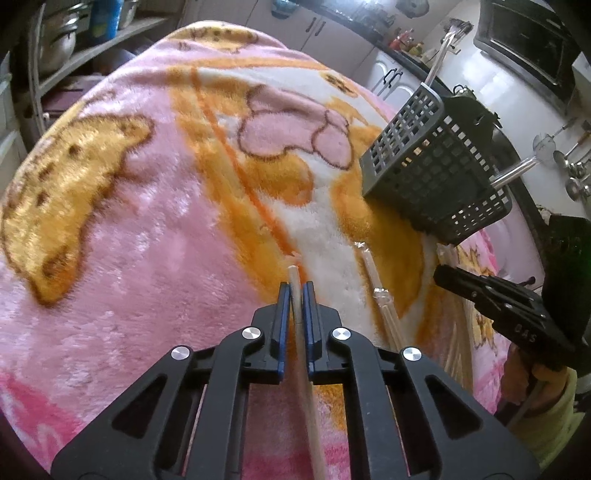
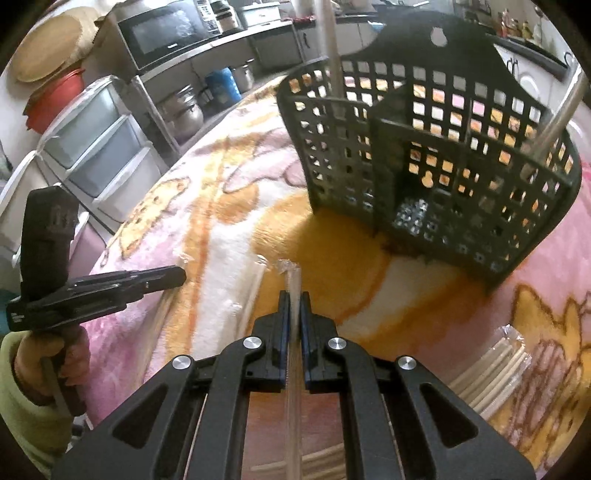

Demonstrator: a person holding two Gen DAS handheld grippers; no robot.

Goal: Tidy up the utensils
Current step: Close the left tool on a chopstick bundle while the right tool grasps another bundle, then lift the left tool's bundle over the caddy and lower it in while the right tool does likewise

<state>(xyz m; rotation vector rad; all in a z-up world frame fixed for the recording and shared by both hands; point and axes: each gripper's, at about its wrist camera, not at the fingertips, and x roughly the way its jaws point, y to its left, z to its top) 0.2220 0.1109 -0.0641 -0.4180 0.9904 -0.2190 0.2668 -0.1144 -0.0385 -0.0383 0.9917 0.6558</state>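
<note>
Utensil basket (image 2: 436,155), dark grid plastic, stands on the pink/orange blanket (image 1: 147,229) covering the worktop, on the far right side in the left wrist view. Two metal handles (image 2: 554,122) stick up out of it, one at each end.

Left tool (image 1: 296,295) is closed on a pale chopstick (image 1: 300,332); stick runs lengthwise betw. the blue pads (image 1: 282,314), tip poking just past them, over the blanket. Right tool (image 2: 294,299) is clamped on a clear-wrapped stick (image 2: 294,280), wrapper end crinkled just beyond the pads, near the basket's base but apart from it.

More wrapped sticks (image 1: 384,306) lie on the blanket betw. the two tools. Bundle of pale sticks in clear film (image 2: 487,380) lies near right, close to the right tool.

Bkgd: microwave (image 2: 166,33), plastic drawers (image 2: 96,147), steel pots (image 2: 188,110) on shelf.
</note>
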